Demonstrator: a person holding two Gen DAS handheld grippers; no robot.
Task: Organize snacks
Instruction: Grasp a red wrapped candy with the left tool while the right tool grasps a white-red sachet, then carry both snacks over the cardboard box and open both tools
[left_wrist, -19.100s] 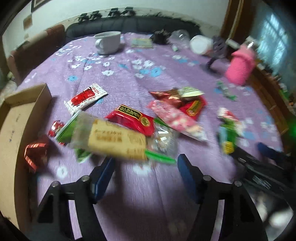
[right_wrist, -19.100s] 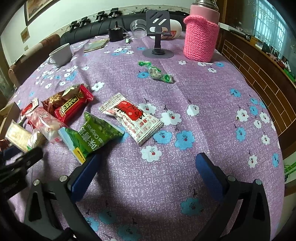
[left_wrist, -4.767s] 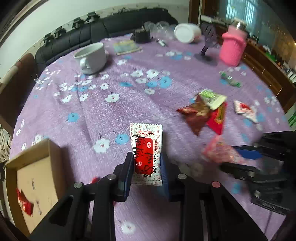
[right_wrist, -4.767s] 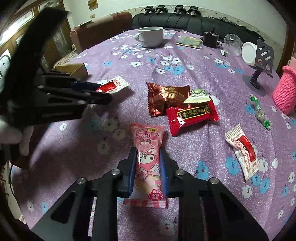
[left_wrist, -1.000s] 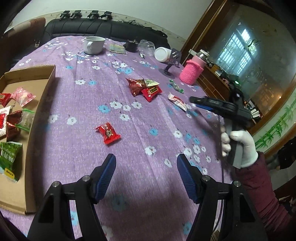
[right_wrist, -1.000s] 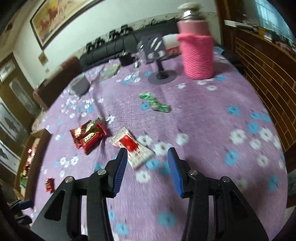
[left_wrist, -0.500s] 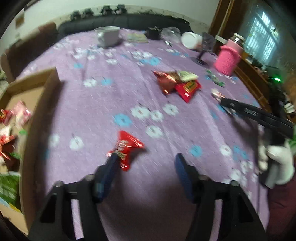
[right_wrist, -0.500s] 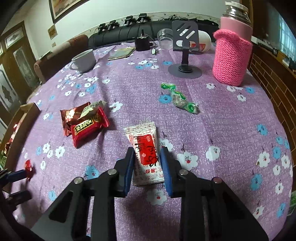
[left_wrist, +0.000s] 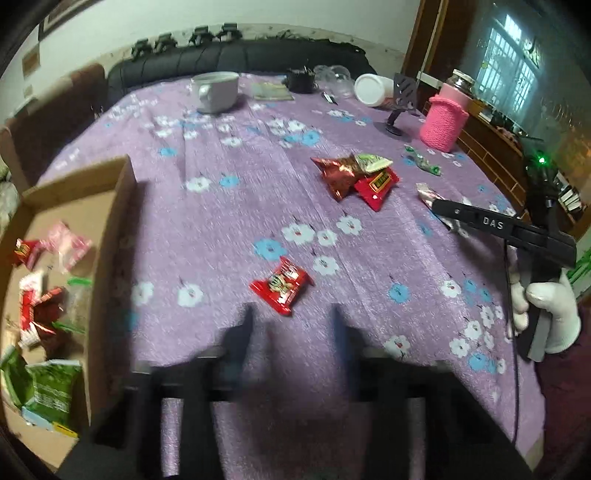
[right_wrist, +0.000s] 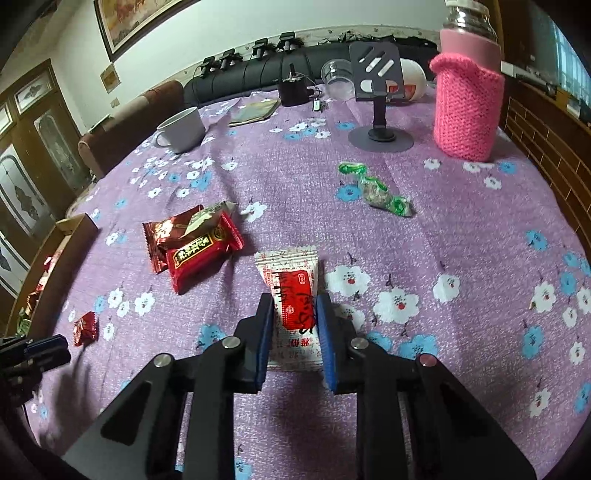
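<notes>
A round table under a purple cloth printed with white and blue flowers (right_wrist: 461, 206) fills both views, with a black sofa and framed pictures behind it. At its left edge the shallow brown cardboard box (left_wrist: 110, 206) already holds a good share of the snacks: pink, red and green packets lie scattered inside. Several remain on the cloth. The right gripper (right_wrist: 294, 321) has just been closing and its blue pads now press both long edges of the white sachet with a red label (right_wrist: 291, 295), which lies flat on the cloth. The left gripper (left_wrist: 291, 325), blurred in its own view, has just been opening; its jaws stand about half apart with nothing between them, just short of the small red foil-wrapped sweet (left_wrist: 281, 286). Beyond these, a dark red crinkled packet (right_wrist: 168, 236), a bright red packet with a gold label (right_wrist: 201, 254) and a small pale green packet (right_wrist: 208, 216) lie overlapping in one heap, and a green-twisted clear-wrapped candy (right_wrist: 376, 194) sits alone near the pink knitted bottle sleeve (right_wrist: 467, 114). By my judgement the sorting is a little past halfway, with six pieces left to carry over.
</notes>
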